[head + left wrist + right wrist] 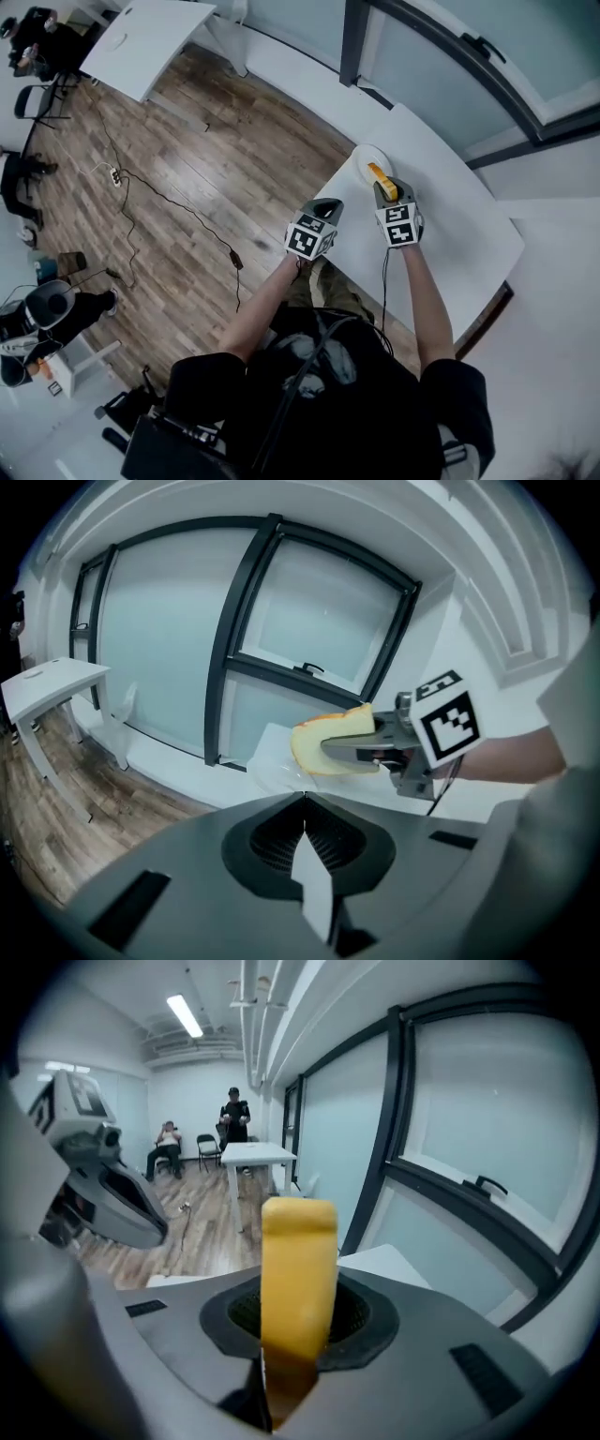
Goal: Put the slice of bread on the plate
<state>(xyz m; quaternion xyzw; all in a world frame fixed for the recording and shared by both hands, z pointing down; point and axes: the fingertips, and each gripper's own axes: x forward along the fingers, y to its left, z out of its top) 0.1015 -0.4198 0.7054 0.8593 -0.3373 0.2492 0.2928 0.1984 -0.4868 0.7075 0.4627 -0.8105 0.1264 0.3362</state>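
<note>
A yellow slice of bread (pixel 380 176) stands on edge between the jaws of my right gripper (pixel 383 186), which is shut on it. The slice hangs just above a white plate (pixel 361 157) near the far left corner of the white table (pixel 459 225). In the right gripper view the bread (pixel 298 1269) fills the gap between the jaws. My left gripper (pixel 324 204) hovers at the table's left edge, beside the right one, shut with nothing in it. From the left gripper view the bread (pixel 330 744) shows side on in the right gripper (pixel 367 749).
Wooden floor (pixel 216 141) lies left of the table, with cables (pixel 159 197) across it. A second white table (pixel 141 42) stands at the far left. A glass wall with dark frames (pixel 441 47) runs behind the table. People (pixel 169 1152) sit and stand far across the room.
</note>
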